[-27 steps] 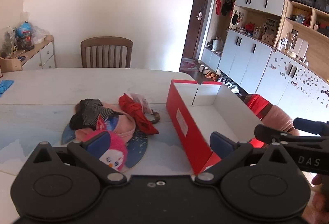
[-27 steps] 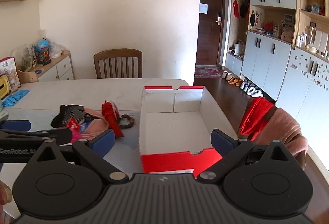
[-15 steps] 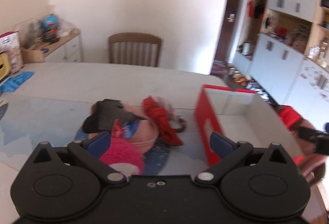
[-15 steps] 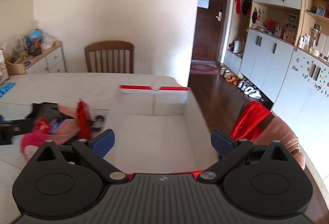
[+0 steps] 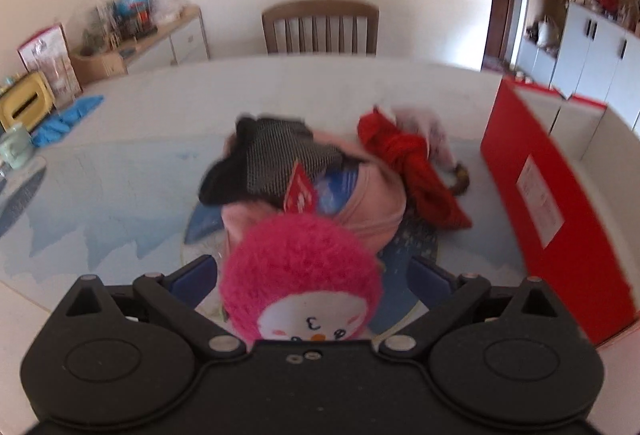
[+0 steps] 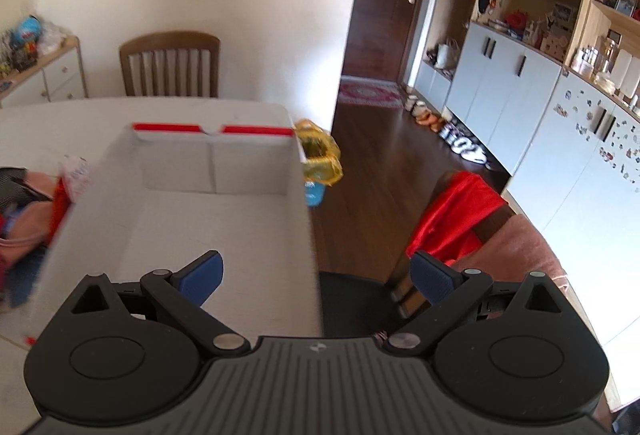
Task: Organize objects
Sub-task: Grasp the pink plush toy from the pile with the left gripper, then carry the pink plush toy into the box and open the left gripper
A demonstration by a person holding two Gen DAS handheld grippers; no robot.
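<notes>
**Plush toy now sitting between my left fingers**

Plush toy point(image 5: 300, 275), the pink fuzzy one with the white face, is lying at the near edge of the clothes pile point(image 5: 320, 179), and that pile is sitting just left of the red box point(image 5: 536, 195) on the table point(image 5: 120, 171). A second ago I was looking at the heap from further back with the box close on my right; now I am bringing the left gripper point(image 5: 316, 271) in low, and the toy is filling the gap between its blue pads point(image 5: 196, 275). The jaws are standing wide apart on either side of it, not pressing on it yet as far as I can tell.

My right gripper point(image 6: 318, 275) is also spread wide and carrying nothing. It has swung rightwards, so it is now straddling the right-hand wall of the box point(image 6: 224, 219), with bare floor beyond.

I am reading this as the start of the first pickup: the box looks bare inside, nothing has gone in, and closing on the toy seems the natural next step. Being soft, it may squash and slip.
</notes>
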